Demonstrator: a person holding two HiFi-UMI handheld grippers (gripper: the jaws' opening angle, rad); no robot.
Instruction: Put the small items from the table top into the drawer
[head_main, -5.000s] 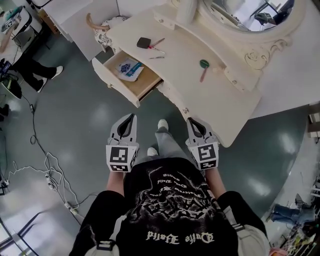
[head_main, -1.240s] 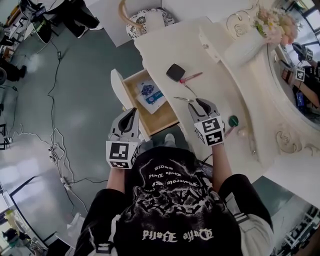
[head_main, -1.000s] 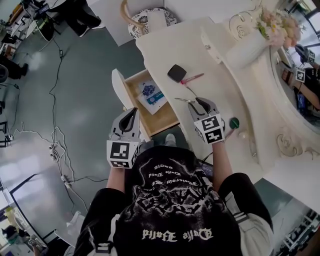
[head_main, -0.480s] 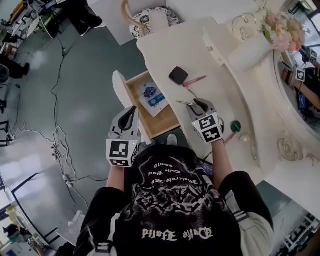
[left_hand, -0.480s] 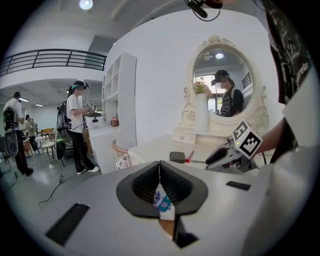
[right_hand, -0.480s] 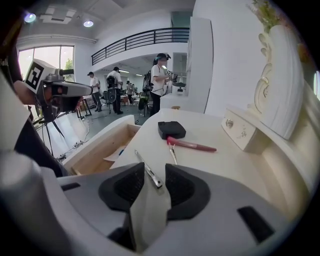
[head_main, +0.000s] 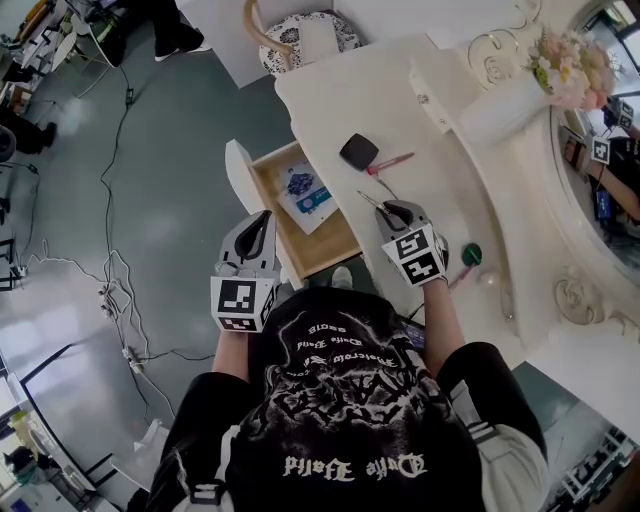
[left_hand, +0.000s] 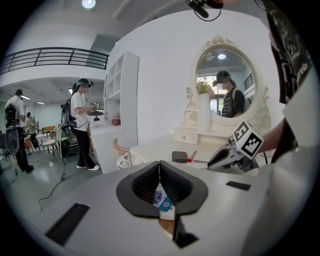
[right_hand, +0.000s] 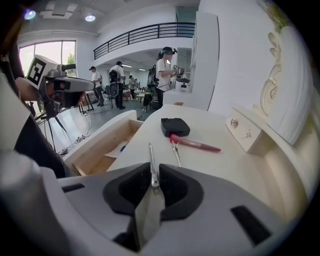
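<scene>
The cream table (head_main: 340, 105) fills the upper right of the head view. Its oval mirror (left_hand: 215, 65) is cut off by the frame edge there. The left gripper view shows the mirror whole. A white vase (head_main: 505, 100) of flowers (head_main: 572, 68) stands against the mirror frame.

The drawer (head_main: 325, 245) is pulled open at the table's left side. A blue-and-white packet (head_main: 305, 192) lies flat inside, its print too small to read.

The left gripper (head_main: 262, 222) hangs over the floor just beside the drawer front. Its jaws are pressed together with nothing between them. In its own view the gripper hides most of the drawer, so only a sliver of the packet shows under the pads.

The right gripper (head_main: 392, 208) points down at the table top near the drawer edge. Its jaws have just been closing, and the pads now pinch a thin metal clip (right_hand: 151, 162) that still lies on the table. The near end of the clip is buried between the pads; in the head view only its far tip sticks out.

A black case (head_main: 358, 152) sits further along the top, with a red pen (head_main: 390, 161) touching it. A second clip (right_hand: 176, 151) lies just beside the pen's tip. A green-headed brush (head_main: 470, 255) lies to the right of the right gripper, its handle hard to make out.
</scene>
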